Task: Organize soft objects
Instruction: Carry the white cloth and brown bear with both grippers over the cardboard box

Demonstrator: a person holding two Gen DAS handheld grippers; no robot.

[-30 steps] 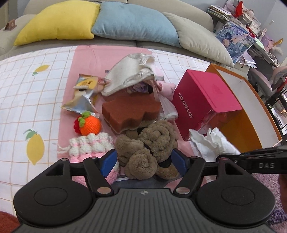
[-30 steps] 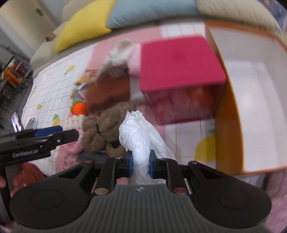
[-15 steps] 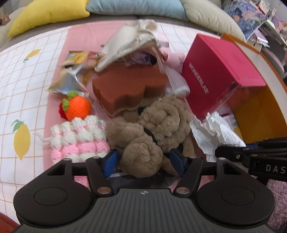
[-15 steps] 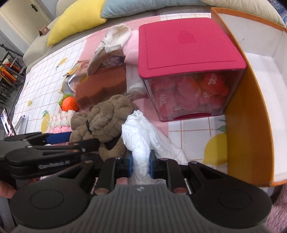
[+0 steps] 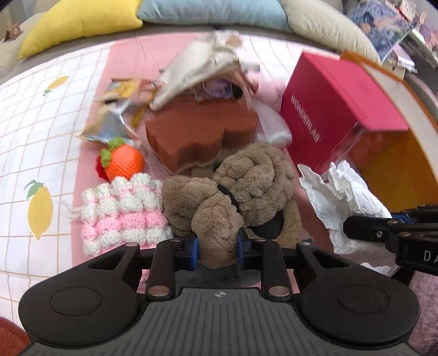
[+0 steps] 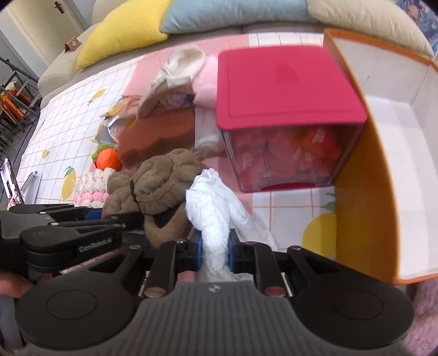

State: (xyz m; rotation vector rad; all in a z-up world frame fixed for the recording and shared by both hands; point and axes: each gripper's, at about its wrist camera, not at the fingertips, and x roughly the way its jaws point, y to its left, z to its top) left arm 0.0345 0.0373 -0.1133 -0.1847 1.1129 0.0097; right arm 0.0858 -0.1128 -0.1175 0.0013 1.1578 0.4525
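My left gripper [image 5: 216,247] is shut on the near end of a brown knotted plush toy [image 5: 241,186], which also shows in the right wrist view [image 6: 164,178]. My right gripper [image 6: 215,250] is shut on a crumpled white tissue [image 6: 216,202], seen to the right in the left wrist view [image 5: 336,197]. A pink and white crochet piece [image 5: 123,213], an orange crochet fruit [image 5: 121,163], a brown sponge block [image 5: 199,137] and a beige cloth [image 5: 202,63] lie beyond.
A pink-lidded clear box [image 6: 284,115] stands right of the pile. An open orange box with a white inside [image 6: 388,153] is at far right. Foil snack bags [image 5: 115,120] lie at left. Yellow, blue and beige cushions [image 5: 208,11] line the back.
My left gripper has closed from wide open onto the brown plush toy. My right gripper has stayed shut on the tissue and shifted a little.
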